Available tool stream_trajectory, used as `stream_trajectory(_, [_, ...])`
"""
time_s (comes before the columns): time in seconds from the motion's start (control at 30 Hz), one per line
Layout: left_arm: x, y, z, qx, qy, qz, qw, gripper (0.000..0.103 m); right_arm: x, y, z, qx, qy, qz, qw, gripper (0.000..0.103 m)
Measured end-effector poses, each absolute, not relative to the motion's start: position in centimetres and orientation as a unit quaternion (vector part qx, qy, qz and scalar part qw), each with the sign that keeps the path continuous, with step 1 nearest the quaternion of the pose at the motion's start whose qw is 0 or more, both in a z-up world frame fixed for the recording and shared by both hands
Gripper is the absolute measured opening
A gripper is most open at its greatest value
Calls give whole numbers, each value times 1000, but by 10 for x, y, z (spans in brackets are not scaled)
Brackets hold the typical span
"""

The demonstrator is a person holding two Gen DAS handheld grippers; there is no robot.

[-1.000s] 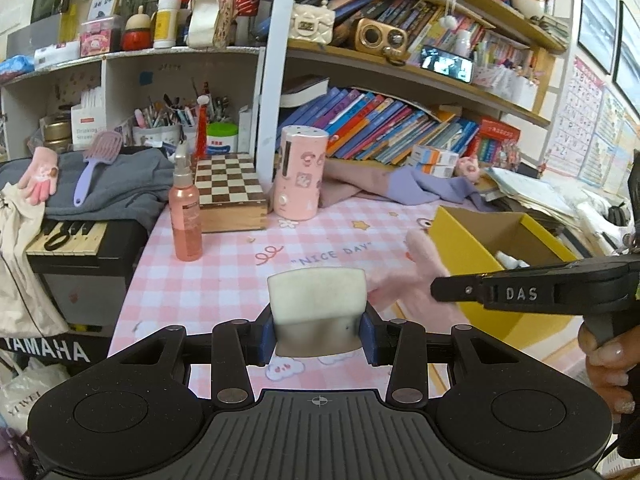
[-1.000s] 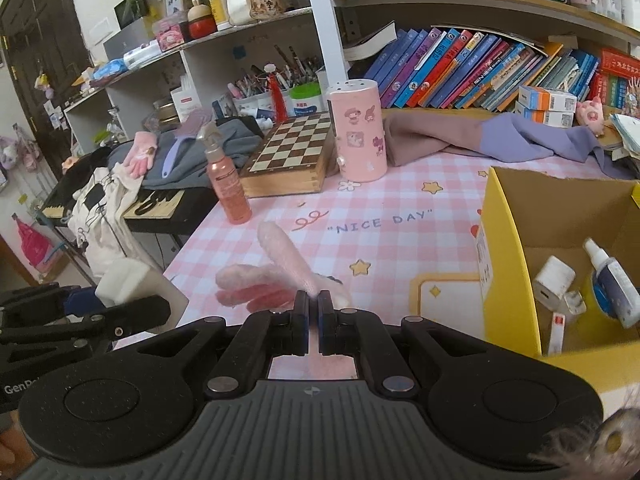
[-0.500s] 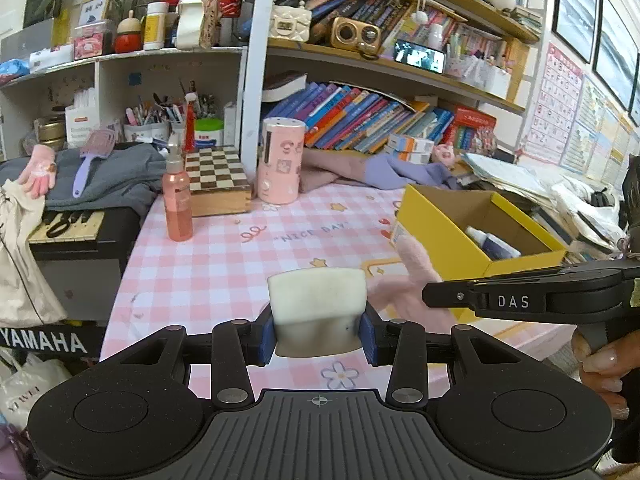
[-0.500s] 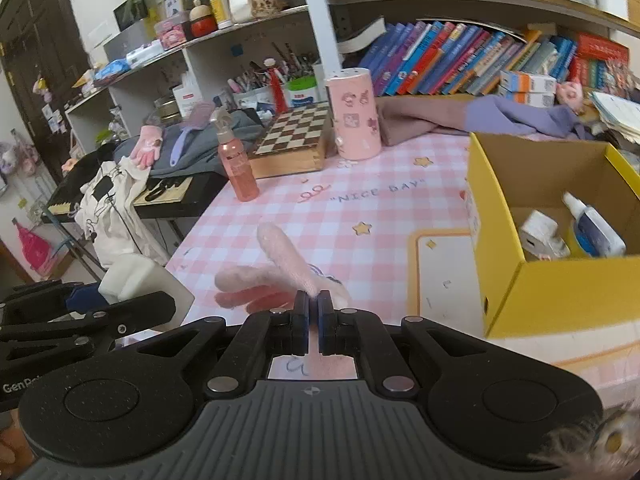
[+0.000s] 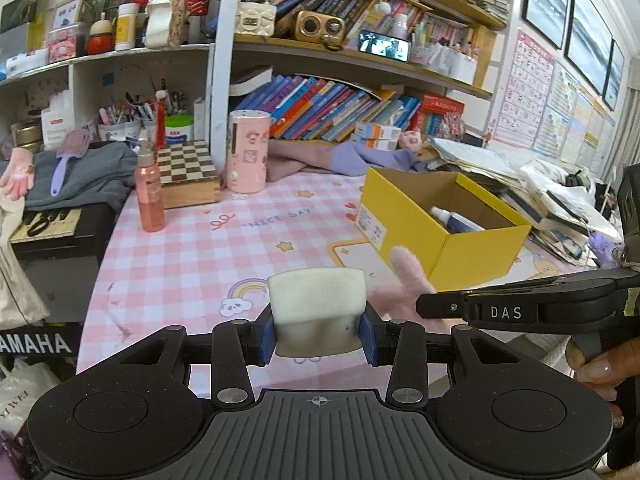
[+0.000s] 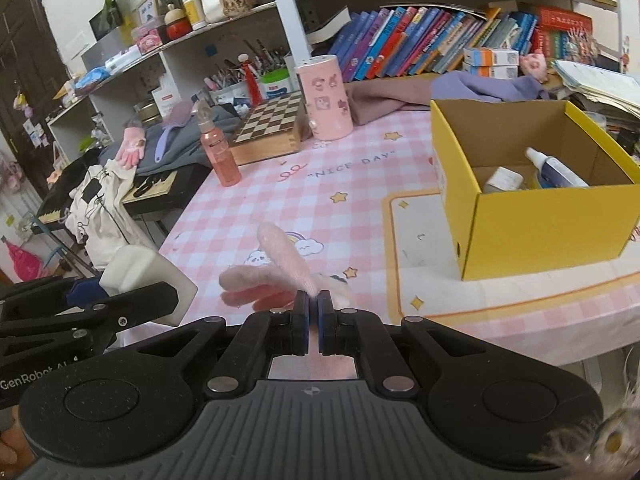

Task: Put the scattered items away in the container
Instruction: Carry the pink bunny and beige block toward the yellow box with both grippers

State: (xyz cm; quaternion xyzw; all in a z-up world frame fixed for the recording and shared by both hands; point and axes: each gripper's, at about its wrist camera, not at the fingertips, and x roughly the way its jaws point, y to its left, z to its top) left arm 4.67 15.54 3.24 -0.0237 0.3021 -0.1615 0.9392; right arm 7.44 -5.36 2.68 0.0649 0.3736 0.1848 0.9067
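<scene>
Pinched flat between the closed jaws of the right gripper [image 6: 314,300]: a pink glove [image 6: 276,268], its fuzzy fingers splaying up and to the left above the near edge of the desk [image 6: 360,184]. Clamped between the part-open jaws of the left gripper [image 5: 318,318] — a white block [image 5: 318,304], upright, filling the whole gap between the blue pads. Just right of the block in the left view, the glove again, one finger pointing up, with the right gripper's black arm marked "DAS" crossing in front and a hand [image 5: 600,364] on its grip at the frame's right edge.

Beyond the jaws, on the pink checked cloth printed "NICE DAY": a yellow box [image 6: 540,224], open-topped, standing to the right of both held things and well apart from them. Inside — a white-and-blue bottle [image 6: 554,168] lying on its side and a small white jar [image 6: 504,178] beside it.

Further back on the desk, a pink spray bottle [image 5: 149,192] near the left edge, a chessboard box [image 5: 186,174] just behind it, a pink cylinder [image 5: 247,151] upright beside the chessboard. Behind these, folded cloth and shelves crowded with books.
</scene>
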Motion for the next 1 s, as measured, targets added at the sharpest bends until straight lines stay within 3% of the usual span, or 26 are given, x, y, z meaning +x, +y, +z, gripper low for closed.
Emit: stream_trajectory(1.0, [62,61,25,18,311,-306,900,39,37,-147,19,122,388,58,912,4])
